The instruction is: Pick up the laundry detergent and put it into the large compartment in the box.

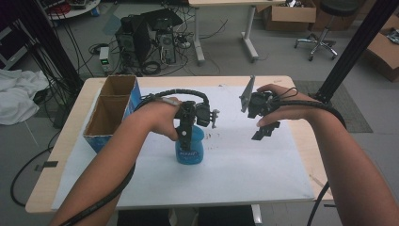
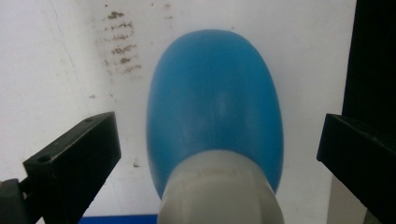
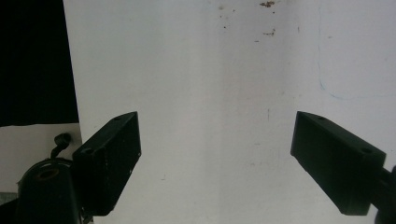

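On the table (image 1: 282,84), which is covered with a white sheet (image 1: 244,165), a blue bottle (image 1: 189,149) stands upright, a little left of the middle and near the front part of the sheet. The left gripper (image 1: 187,134) is directly above this bottle and points down at it. In the left gripper view the bottle (image 2: 215,107) is seen from above, with its grey-white cap (image 2: 219,191) at the bottom edge, and the two black jaws stand wide apart, one on each side of the bottle. There is a clear white gap between each jaw and the blue body, so the jaws are not touching it. The right gripper (image 1: 265,130) is held over the right half of the sheet, well apart from the bottle, and it points down too. In the right gripper view its jaws are also spread wide and between them is only the bare white sheet (image 3: 210,116), with some small brown marks (image 3: 267,4) near the top edge. Similar brown marks (image 2: 119,46) are on the sheet beside the bottle. At the left edge of the table stands an open cardboard box (image 1: 109,113) with blue outer sides and two compartments; it is near the person's left forearm (image 1: 113,155) but I cannot tell if they touch.
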A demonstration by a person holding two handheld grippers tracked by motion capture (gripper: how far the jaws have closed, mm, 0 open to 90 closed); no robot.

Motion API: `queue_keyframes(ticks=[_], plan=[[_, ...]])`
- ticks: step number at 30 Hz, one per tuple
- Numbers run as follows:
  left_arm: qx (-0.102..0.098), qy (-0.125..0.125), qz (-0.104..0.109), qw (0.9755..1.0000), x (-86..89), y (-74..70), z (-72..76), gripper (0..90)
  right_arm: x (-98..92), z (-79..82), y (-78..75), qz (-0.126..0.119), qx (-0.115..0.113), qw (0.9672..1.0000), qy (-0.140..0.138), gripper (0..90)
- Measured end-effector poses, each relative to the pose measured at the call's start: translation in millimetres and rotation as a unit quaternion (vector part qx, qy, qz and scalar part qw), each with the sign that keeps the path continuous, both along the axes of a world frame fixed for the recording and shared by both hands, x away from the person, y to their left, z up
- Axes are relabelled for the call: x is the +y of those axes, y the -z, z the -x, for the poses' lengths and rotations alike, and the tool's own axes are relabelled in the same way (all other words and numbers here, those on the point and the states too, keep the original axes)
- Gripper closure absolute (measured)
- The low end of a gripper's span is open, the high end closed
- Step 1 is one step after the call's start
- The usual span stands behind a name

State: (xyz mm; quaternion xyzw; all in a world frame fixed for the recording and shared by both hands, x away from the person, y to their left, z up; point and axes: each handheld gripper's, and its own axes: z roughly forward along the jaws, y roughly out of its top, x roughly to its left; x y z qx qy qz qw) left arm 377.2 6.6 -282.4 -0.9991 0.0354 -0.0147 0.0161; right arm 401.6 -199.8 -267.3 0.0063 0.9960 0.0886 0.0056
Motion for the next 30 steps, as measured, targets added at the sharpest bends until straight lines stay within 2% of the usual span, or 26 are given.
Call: queue_keyframes(ticks=[2, 4, 8, 14, 19, 30], plan=[[-0.008, 0.003, -0.002, 1.0, 0.7, 2.5, 0.3, 0.1, 0.1, -0.1, 0.5, -0.001, 0.0, 1.0, -0.001, 16.3], [-0.005, 0.0, -0.001, 1.0, 1.3, 4.4, 0.3, 0.1, -0.1, -0.2, 0.9, 0.0, 0.0, 1.0, 0.0, 16.2], [-0.013, 0.0, 0.0, 0.9999, 0.1, 7.8, 0.6, 0.2, -0.2, -0.9, 0.7, 0.001, 0.001, 1.0, 0.002, 16.2], [-0.018, -0.003, -0.009, 0.9998, 0.0, 13.9, 0.3, 0.5, 0.0, 0.6, -0.8, -0.001, -0.002, 1.0, 0.001, 16.2], [-0.021, -0.004, -0.004, 0.9998, 0.5, 14.0, 0.6, 1.8, -1.8, 0.5, 0.4, -0.002, 0.0, 1.0, 0.002, 16.2], [-0.036, -0.001, 0.001, 0.9994, 0.3, 14.6, 1.0, 11.7, -0.5, -0.3, 1.8, 0.001, 0.001, 1.0, 0.003, 16.1]])
